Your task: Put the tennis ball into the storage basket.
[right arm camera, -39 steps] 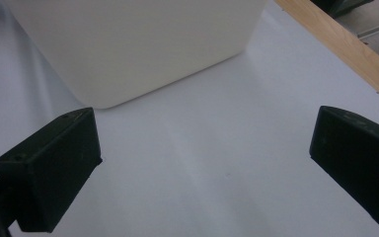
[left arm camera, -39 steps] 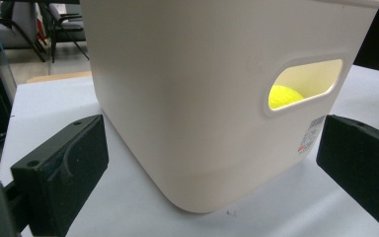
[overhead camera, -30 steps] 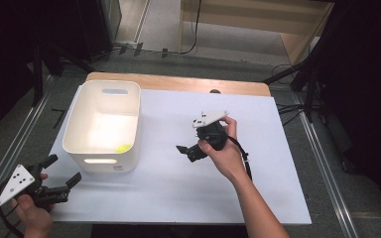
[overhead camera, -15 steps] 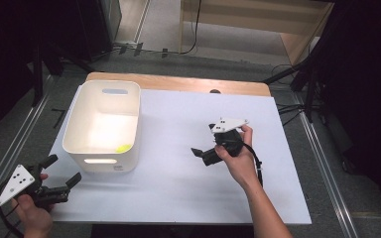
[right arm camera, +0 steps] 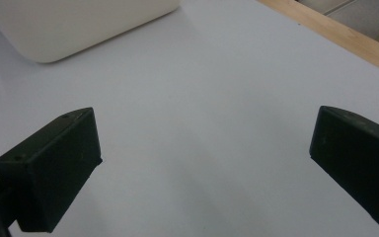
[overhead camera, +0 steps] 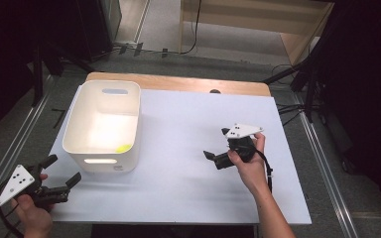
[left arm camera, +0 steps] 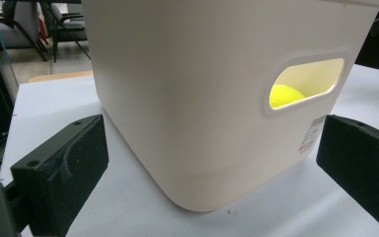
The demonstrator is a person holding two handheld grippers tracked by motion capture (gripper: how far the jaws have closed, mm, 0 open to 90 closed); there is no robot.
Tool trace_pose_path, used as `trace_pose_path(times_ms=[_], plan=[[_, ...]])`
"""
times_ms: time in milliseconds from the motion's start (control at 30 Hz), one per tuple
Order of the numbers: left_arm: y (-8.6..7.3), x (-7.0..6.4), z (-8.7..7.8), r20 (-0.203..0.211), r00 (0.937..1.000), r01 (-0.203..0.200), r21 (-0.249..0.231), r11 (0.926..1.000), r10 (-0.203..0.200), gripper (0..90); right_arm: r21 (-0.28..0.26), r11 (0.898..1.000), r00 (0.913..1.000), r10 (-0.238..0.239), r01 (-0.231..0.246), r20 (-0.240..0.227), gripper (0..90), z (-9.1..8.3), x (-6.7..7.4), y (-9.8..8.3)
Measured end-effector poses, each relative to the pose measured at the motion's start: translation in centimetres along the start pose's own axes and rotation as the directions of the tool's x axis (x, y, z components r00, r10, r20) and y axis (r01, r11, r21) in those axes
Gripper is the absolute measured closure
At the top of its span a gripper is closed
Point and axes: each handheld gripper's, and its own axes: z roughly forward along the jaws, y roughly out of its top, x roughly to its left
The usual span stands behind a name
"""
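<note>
**Sam:** White plastic, that is what the bin [overhead camera: 102,130] is made of. It sits on the pale surface [overhead camera: 178,163], just ahead of the left tool [overhead camera: 62,171].

**Mia:** Is the left tool holding anything?

**Sam:** No. Its two black jaws are spread wide with nothing between them. A hand [overhead camera: 30,213] holds it at the near left corner of the surface. In the left gripper view, a rounded corner of the bin [left arm camera: 212,103] stands right in front of the jaws, close but not touching them.

**Mia:** What is inside the bin?

**Sam:** A yellow ball [overhead camera: 124,148]. It lies on the bin floor, near the wall that faces the left tool. In the left gripper view you can see the yellow ball [left arm camera: 285,95] through the handle hole [left arm camera: 306,81] in that wall. There is a small sticker [left arm camera: 312,134] under the hole.

**Mia:** And the right tool?

**Sam:** The right tool [overhead camera: 217,144] is well off to the right of the bin, over bare surface. A hand [overhead camera: 248,163] grips it, and a grey plate [overhead camera: 242,131] sits on top. Its jaws point left, toward the bin, and they are spread wide with nothing in them.

**Mia:** What does the right gripper view show?

**Sam:** Bare pale surface [right arm camera: 202,123] between the jaws. The bin's bottom corner [right arm camera: 79,24] is far ahead and to the left. A wooden edge [right arm camera: 335,34] runs across at the far right.
</note>
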Motion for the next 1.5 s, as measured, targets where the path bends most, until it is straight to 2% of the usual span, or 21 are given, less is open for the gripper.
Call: trace_pose_path(times_ms=[733, 1500], plan=[[0.0, 0.0, 0.0, -0.003, 1.0, 0.001, -0.001, 1.0, -0.001, 0.0, -0.032, 0.995, 0.9942, 0.091, -0.089, 0.056, 0.0, -2.1, -1.6, -5.5], [0.0, 0.0, 0.0, -0.005, 1.0, -0.005, 0.005, 1.0, 0.005, 0.0, -0.069, 0.982, 0.9747, 0.185, -0.177, 0.126, 0.0, -4.7, -2.9, -10.7]])
